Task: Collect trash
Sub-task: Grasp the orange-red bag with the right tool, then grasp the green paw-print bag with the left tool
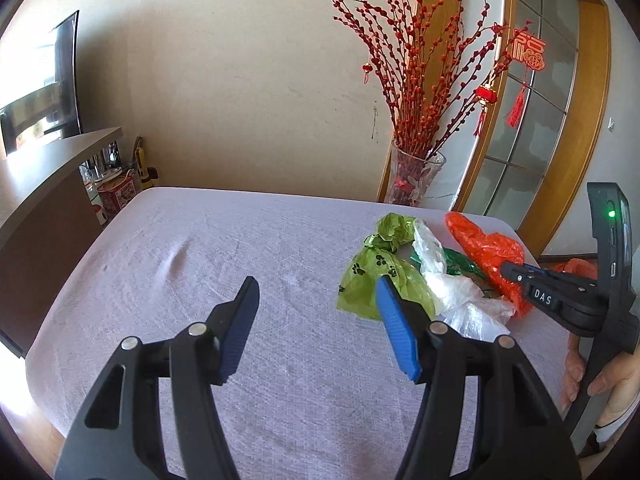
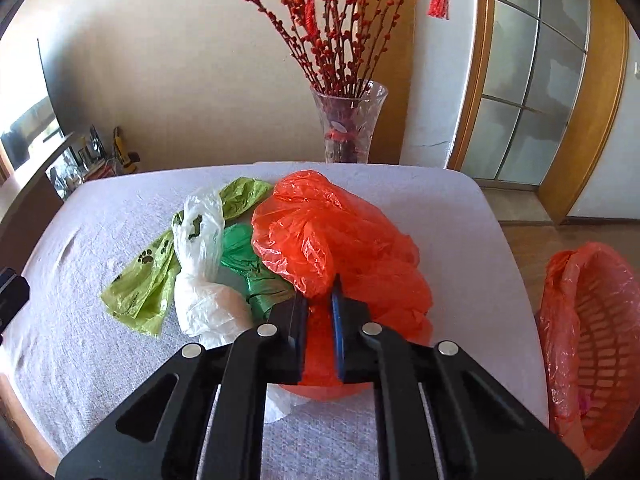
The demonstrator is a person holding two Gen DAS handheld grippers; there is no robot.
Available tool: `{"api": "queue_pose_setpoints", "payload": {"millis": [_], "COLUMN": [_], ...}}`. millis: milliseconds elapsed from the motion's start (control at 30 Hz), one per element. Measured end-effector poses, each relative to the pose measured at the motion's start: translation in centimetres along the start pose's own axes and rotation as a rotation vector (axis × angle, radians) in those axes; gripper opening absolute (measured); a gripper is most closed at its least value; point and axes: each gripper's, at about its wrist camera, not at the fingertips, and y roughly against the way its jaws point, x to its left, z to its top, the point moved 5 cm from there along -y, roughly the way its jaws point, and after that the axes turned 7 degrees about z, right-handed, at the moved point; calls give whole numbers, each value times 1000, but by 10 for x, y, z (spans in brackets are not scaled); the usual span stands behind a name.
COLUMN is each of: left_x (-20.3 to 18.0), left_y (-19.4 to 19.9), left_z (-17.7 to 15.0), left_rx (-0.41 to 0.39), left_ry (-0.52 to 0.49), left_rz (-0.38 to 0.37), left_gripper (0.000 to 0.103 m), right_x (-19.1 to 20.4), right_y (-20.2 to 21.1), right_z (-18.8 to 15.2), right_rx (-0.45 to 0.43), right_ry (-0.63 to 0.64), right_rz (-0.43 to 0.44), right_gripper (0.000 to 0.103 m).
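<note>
We see a table (image 2: pixel 460 216) covered with a pale lilac cloth, bearing 4 crumpled plastic bags in 1 loose cluster near its far right corner. The right gripper (image 2: pixel 320 304) has its 2 jaws pinched together on a fold of the orange plastic bag (image 2: pixel 320 224), the film bunched between the black pad and the blue pad; in the left wrist view the same gripper (image 1: pixel 510 270) reaches in from the right, its tip buried in the orange film (image 1: pixel 496 248). We note a hand (image 1: pixel 608 376) around its handle at the right edge.

The left gripper (image 1: pixel 316 320) hangs above bare cloth with its jaws spread apart and nothing between them; its right finger (image 1: pixel 396 328) overlaps the lime-green paw-print bag (image 1: pixel 368 276) in the view, though we cannot tell whether they touch.

Beside the orange bag lie the white bag (image 2: pixel 200 280), the dark green bag (image 2: pixel 244 260) partly beneath it, and the lime-green bag (image 2: pixel 148 280) at the left of the cluster.

Off the table's right side stands a basket lined with an orange bag (image 2: pixel 588 328). Behind the table we see a glass vase (image 2: pixel 348 120) of red berry branches (image 1: pixel 424 80).
</note>
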Motion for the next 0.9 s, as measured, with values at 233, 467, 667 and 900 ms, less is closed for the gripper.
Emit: {"api": "queue_pose_setpoints", "payload": {"millis": [233,467,667,900], "left_x": [-17,-46,-62,-65], "left_y": [-8,-38,-89,-132], "left_z": [0,6,13,-4], "left_rx": [22,76,180,313], "left_ry": [-32,-90,-106,-140], "left_rz": [-29,-50,-47,-1], "left_gripper": [60,60,60,44], "right_x": [-30,-55,-66,-73], "right_y": [28,43,51,52], "right_z": [1,-7,-15,-24], "right_rx": [-66,-88,-85,-76], "right_ry": [-56,-102,-112,-125], "right_rz": [-17,-35,-44,-40], "right_gripper": [6,6,6,6]}}
